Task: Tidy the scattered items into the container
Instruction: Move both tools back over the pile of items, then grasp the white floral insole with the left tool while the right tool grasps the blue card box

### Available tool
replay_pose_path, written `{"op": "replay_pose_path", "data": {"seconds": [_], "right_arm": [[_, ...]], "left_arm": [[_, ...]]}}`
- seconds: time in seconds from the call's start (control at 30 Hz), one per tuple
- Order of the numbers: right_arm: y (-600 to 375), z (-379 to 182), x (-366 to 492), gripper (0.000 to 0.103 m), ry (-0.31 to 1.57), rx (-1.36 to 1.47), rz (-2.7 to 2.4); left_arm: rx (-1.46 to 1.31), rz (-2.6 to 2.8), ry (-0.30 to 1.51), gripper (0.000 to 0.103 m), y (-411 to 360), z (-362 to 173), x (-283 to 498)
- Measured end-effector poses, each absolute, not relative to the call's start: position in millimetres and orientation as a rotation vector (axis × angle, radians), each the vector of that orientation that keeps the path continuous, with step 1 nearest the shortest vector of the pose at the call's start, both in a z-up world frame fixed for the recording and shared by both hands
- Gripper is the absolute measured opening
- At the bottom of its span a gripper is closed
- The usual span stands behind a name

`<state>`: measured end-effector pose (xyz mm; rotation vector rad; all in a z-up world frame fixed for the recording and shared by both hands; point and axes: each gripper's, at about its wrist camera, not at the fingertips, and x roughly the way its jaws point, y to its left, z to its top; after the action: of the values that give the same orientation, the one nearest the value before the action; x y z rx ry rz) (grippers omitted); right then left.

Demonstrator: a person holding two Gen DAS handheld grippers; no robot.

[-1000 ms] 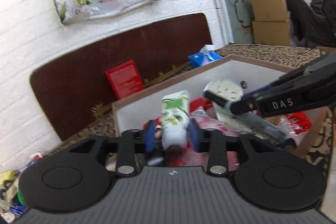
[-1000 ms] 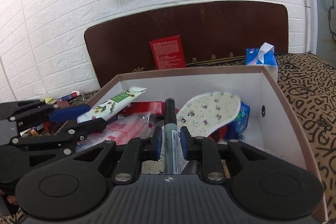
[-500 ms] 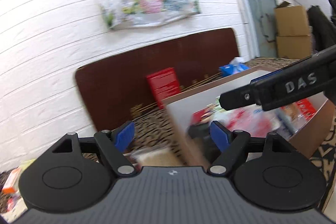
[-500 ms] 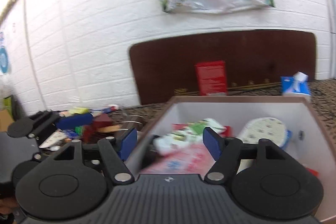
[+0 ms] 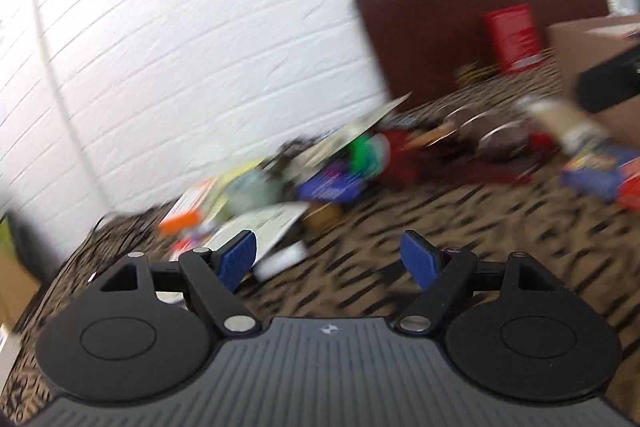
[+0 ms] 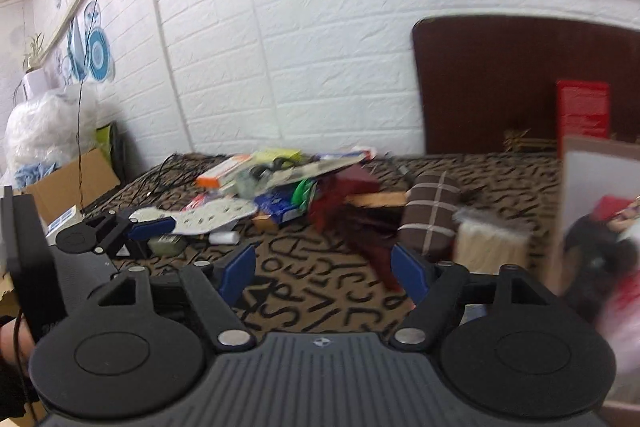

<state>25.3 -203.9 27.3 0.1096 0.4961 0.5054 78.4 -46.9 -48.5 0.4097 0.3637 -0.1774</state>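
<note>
Both grippers wide open and empty, left gripper (image 5: 328,255) and right gripper (image 6: 323,269) face the pile of items (image 6: 280,183) on the desk (image 6: 320,299), box (image 6: 592,211) at right; pick one loose edge piece, approach low, close squarely.

The left gripper (image 5: 328,259) hangs with its 2 blue-padded fingers (image 5: 238,259) spread wide and nothing between them, over a patterned brown-and-black cloth (image 5: 460,235). Beyond lies a blurred heap of scattered items (image 5: 320,171), with a white card (image 5: 264,227) nearest the left finger. Far right stand a red box (image 5: 514,37) against a dark brown board (image 5: 432,27), and the brown container (image 5: 580,43) corner.
</note>
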Motion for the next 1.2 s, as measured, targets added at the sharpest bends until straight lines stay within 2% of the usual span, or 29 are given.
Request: {"op": "replay_pose_path", "data": {"seconds": [0.27,0.4,0.47,0.5,0.53,0.57,0.63,0.67,0.87,1.03,1.2], "right_arm": [[-169,3,29,0.084,0.572,0.059,0.53],[-170,6,25,0.098,0.536,-0.001,0.44],[-173,5,25,0.101,0.537,-0.029,0.39],[-175,3,26,0.101,0.54,-0.035,0.371],[-178,1,27,0.101,0.542,-0.032,0.361],[-180,-2,28,0.101,0.55,-0.024,0.356],[-183,-7,29,0.102,0.565,-0.009,0.342],[-184,-9,29,0.102,0.566,-0.009,0.331],[-180,-19,21,0.102,0.55,-0.084,0.263],[-156,-39,19,0.103,0.576,-0.276,0.155],[-160,-40,30,0.103,0.585,-0.271,0.139]], "left_arm": [[0.493,-0.03,0.35,0.08,-26,-65,99],[0.545,0.012,0.362,0.08,-26,-64,107],[0.549,0.015,0.409,0.079,-25,-66,116],[0.55,0.02,0.432,0.077,-24,-68,119],[0.544,0.019,0.452,0.067,-22,-68,120],[0.527,0.008,0.464,0.047,-19,-67,120],[0.506,-0.003,0.473,0.033,-14,-68,118],[0.499,-0.029,0.472,0.03,-13,-68,115],[0.367,-0.175,0.477,0.016,-14,-54,75],[0.337,-0.276,0.473,0.017,-32,-44,44],[0.339,-0.331,0.494,0.017,-44,-50,37]]}}
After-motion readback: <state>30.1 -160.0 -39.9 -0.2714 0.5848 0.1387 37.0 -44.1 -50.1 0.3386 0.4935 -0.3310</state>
